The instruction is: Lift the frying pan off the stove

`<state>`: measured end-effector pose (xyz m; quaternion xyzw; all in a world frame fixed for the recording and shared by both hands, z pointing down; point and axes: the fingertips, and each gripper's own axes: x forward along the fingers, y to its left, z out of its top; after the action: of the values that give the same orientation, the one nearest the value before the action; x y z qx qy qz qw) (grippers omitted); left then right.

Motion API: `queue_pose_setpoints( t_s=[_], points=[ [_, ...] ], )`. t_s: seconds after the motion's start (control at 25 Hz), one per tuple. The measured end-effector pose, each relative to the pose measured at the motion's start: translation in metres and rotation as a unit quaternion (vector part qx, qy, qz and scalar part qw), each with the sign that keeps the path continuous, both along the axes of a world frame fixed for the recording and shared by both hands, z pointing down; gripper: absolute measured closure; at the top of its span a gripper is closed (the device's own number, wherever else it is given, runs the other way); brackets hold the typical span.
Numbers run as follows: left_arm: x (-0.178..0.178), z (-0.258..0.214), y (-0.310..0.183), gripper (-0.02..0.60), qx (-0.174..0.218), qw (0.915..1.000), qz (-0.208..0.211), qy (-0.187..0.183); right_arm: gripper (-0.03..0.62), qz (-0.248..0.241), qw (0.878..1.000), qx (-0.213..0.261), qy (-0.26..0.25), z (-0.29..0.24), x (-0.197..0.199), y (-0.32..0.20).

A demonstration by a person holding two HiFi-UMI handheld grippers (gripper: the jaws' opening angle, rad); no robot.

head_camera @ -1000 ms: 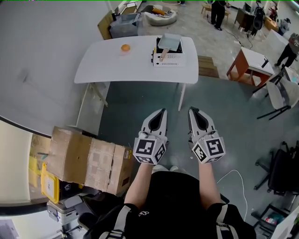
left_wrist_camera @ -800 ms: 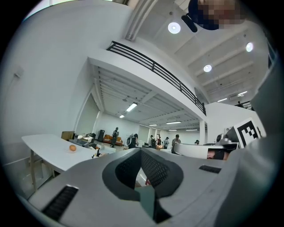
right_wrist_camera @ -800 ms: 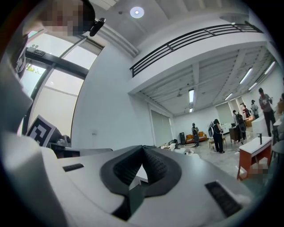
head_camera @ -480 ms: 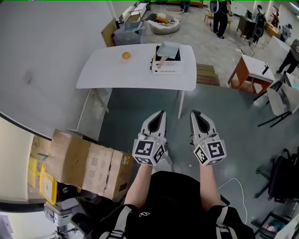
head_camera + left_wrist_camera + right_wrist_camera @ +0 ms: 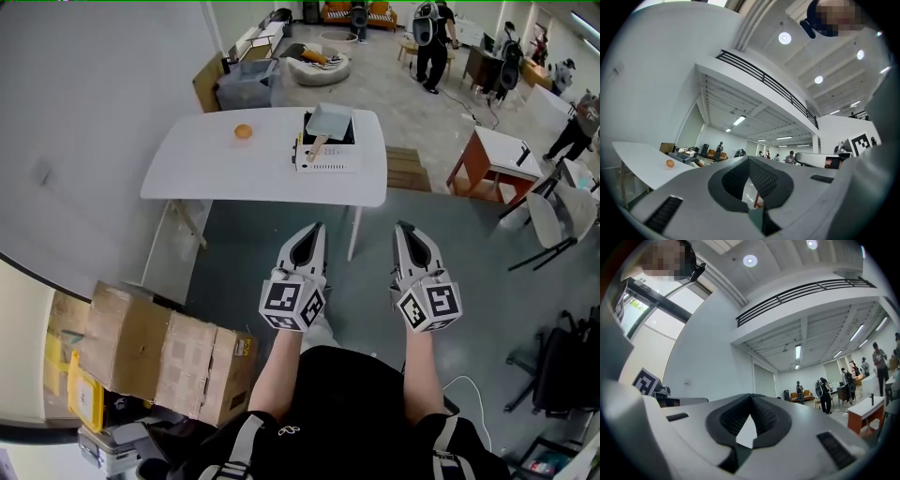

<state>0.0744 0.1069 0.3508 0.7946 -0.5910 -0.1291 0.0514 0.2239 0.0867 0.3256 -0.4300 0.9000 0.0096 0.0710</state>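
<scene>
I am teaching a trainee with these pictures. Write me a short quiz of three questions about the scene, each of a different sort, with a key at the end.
1. True or false: the left gripper holds the grey square frying pan by its handle.
2. Choose one. In the head view, where does the small round orange fruit lie on the white table?
A) left of the white stove
B) inside the pan
C) right of the stove
3. Fill the gap: the jaws of the right gripper are ____ (open or shut).

Key:
1. False. Both grippers are far from the table, in front of the person.
2. A
3. shut
</scene>
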Motion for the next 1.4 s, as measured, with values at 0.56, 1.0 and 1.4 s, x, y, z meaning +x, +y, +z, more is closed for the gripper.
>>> queue_pose_setpoints(
  t_s=[0.56,1.0,1.4],
  points=[
    [-0.064,0.053,-0.135,0.581,-0.05,0.9976,-0.001,0.047,0.589,-0.014,0.999,-0.039,0.034,0.04,-0.071,-0.119],
    [-0.114,0.062,-0.244,0.581,-0.091,0.9954,0.025,0.017,0.589,-0.022,0.997,-0.078,0.011,0.057,-0.146,-0.232],
    [-0.141,0.075,-0.329,0.581,-0.107,0.9916,0.072,0.0,0.589,0.007,0.996,-0.087,-0.011,0.07,-0.178,-0.318]
  ],
)
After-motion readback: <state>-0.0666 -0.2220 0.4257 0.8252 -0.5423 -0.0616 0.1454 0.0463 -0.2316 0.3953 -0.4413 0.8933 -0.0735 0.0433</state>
